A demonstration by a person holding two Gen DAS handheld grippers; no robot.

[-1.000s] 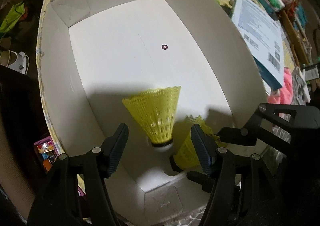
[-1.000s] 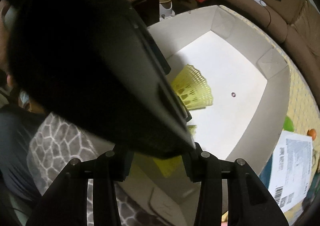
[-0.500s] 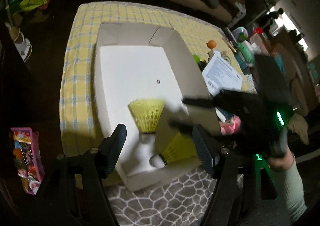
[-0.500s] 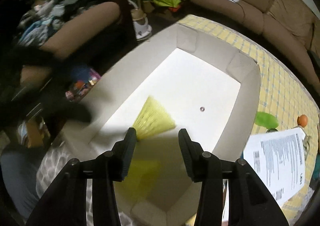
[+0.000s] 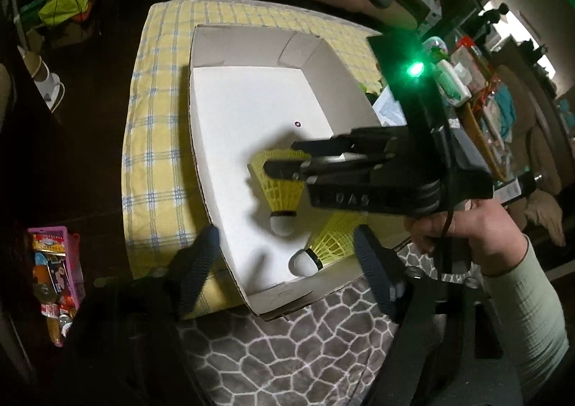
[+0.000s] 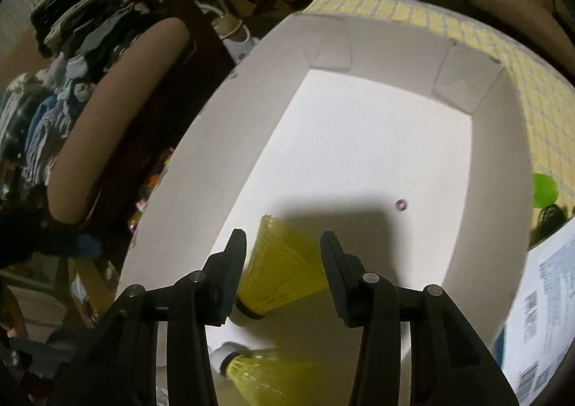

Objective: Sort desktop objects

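Note:
A white cardboard box (image 5: pixel 201 46) sits on a yellow checked cloth (image 5: pixel 154 125). Two yellow shuttlecocks lie in its near end: one (image 5: pixel 282 190) further in, one (image 5: pixel 325 244) by the near wall. My left gripper (image 5: pixel 287 262) is open and empty, held above the box's near corner. My right gripper (image 5: pixel 280 156) is open and empty, reaching over the box from the right, above the first shuttlecock. In the right wrist view the box (image 6: pixel 251 111) fills the frame, and the right gripper (image 6: pixel 284 248) frames one shuttlecock (image 6: pixel 284 269); the other (image 6: pixel 266 373) lies nearer.
A small dark dot (image 5: pixel 297 124) marks the box floor. Printed paper (image 6: pixel 542 309) and a green object (image 6: pixel 544 190) lie right of the box. A grey patterned mat (image 5: pixel 294 352) is in front. A pink bin (image 5: pixel 54 280) stands on the floor at left. Bottles (image 5: pixel 452 82) crowd the right.
My left gripper has pulled up and back from inside the box. My right gripper has let go of the second shuttlecock, which now lies in the box, and hovers over it.

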